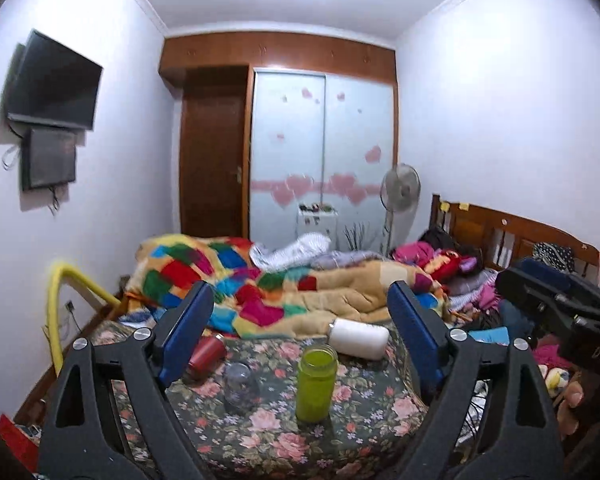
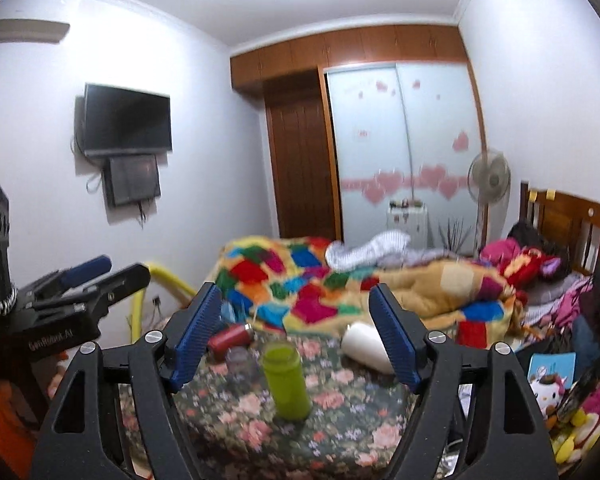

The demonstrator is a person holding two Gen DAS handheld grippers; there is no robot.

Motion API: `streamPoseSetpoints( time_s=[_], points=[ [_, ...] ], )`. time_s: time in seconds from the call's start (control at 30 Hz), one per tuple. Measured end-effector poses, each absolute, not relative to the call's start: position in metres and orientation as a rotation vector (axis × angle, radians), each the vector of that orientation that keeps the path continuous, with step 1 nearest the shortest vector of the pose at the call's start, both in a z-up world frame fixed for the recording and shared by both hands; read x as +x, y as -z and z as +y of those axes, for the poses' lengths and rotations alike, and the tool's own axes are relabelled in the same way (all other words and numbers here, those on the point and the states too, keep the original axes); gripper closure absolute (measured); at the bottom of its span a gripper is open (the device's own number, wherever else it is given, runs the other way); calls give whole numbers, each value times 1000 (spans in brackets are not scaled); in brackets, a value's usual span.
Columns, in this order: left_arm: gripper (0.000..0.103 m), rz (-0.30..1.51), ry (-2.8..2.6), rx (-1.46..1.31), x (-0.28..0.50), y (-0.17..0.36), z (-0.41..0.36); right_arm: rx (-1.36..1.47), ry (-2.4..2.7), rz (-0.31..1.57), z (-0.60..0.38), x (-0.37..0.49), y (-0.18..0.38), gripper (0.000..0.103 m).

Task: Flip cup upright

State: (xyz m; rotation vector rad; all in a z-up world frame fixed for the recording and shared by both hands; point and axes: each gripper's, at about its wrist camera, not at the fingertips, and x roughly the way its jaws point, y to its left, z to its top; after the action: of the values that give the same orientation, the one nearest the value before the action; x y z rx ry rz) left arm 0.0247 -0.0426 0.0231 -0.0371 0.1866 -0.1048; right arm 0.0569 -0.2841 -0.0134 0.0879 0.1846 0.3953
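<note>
While both grippers gape — green cup [image 1: 316,384] upright | white cup [image 1: 359,338] sideways.

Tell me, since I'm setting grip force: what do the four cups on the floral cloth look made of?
Green cup: translucent plastic, probably, light glows through. Clear cup: glass or clear plastic, see-through, cannot tell which. Red cup: possibly coated metal or plastic, slight sheen. White cup: matte, opaque, ceramic or plastic.

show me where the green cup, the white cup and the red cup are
green cup [image 1: 316,384], left wrist view, on its side wall.
white cup [image 1: 360,338], left wrist view, on its side, lying down.
red cup [image 1: 206,356], left wrist view, on its body.
</note>
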Motion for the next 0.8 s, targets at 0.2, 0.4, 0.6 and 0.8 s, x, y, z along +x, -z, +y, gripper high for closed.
streamPoseSetpoints(
  time_s=[0.2,0.4,0.6,0.8],
  points=[
    [0,150,76,-71,7,-19,-38,99,-350,134,-276,42,13,12],
    [0,162,55,-85,7,-15,-35,84,-317,158,-276,44,20,1],
    [0,167,35,-72,3,-11,-37,70,-317,165,-276,42,23,1],
    [0,172,27,-65,4,-8,-37,66,-327,169,-274,39,24,1]
  ],
)
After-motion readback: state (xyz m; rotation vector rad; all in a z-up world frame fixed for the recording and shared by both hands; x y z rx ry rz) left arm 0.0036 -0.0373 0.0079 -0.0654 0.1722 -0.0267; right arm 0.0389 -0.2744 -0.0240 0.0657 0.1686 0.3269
